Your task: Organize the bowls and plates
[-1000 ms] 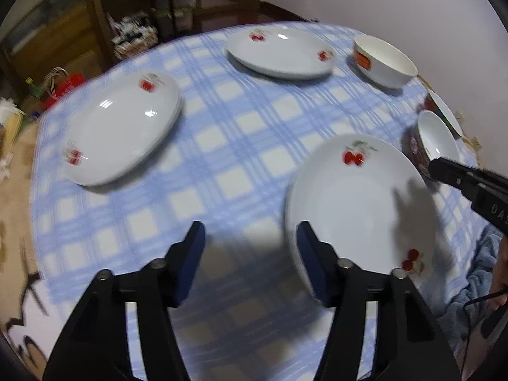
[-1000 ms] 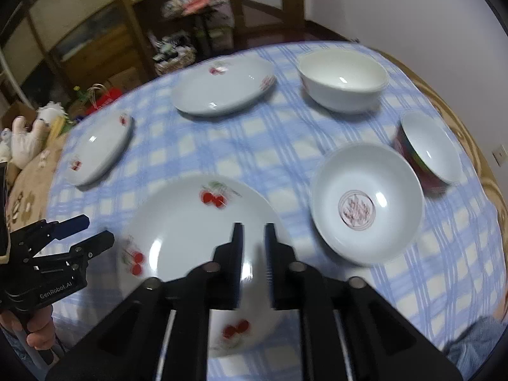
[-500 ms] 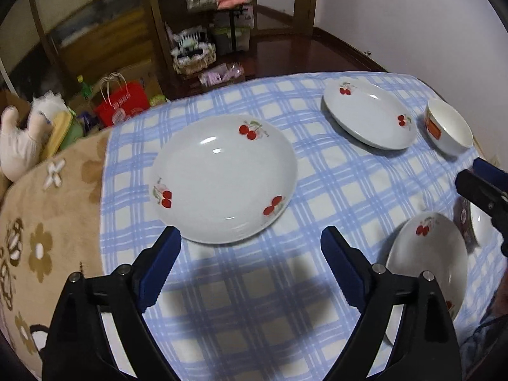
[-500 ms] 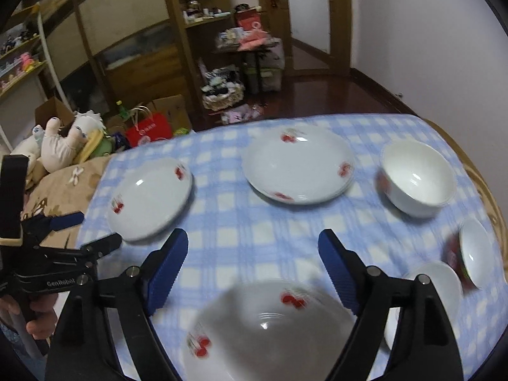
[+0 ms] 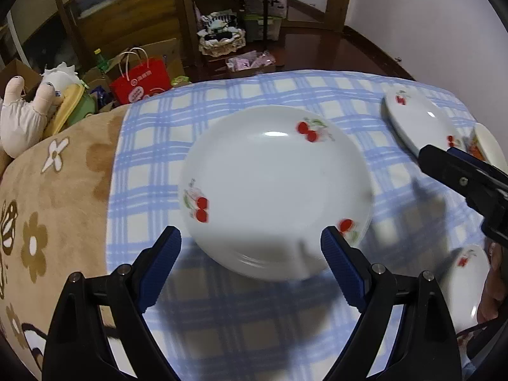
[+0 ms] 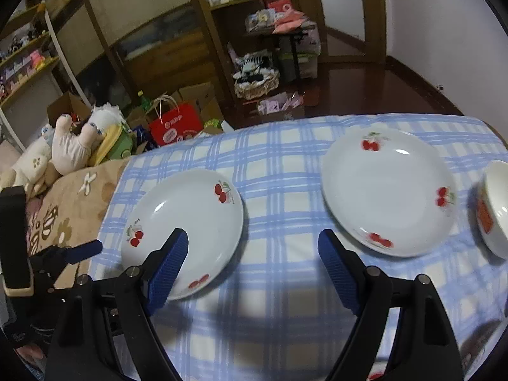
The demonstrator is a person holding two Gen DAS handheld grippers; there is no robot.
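So we're working over the table (image 6: 285,165) with the blue checked cloth, and we're judging this as the reach-for-a-plate step. The left plate (image 5: 273,190) is sitting flat right ahead of our left gripper (image 5: 250,260); the other plate (image 6: 387,190) is lying well apart to its right, a bowl (image 6: 495,209) just past it. Our right gripper (image 6: 252,266) is hanging between the two plates. Both sets of jaws have just been opening, wide apart now, nothing between them. Next we're probably needing to slide a finger under that near rim.

left wrist: close above near plate (image 5: 276,190); right wrist: higher, farther back; shared: that plate (image 6: 184,231)
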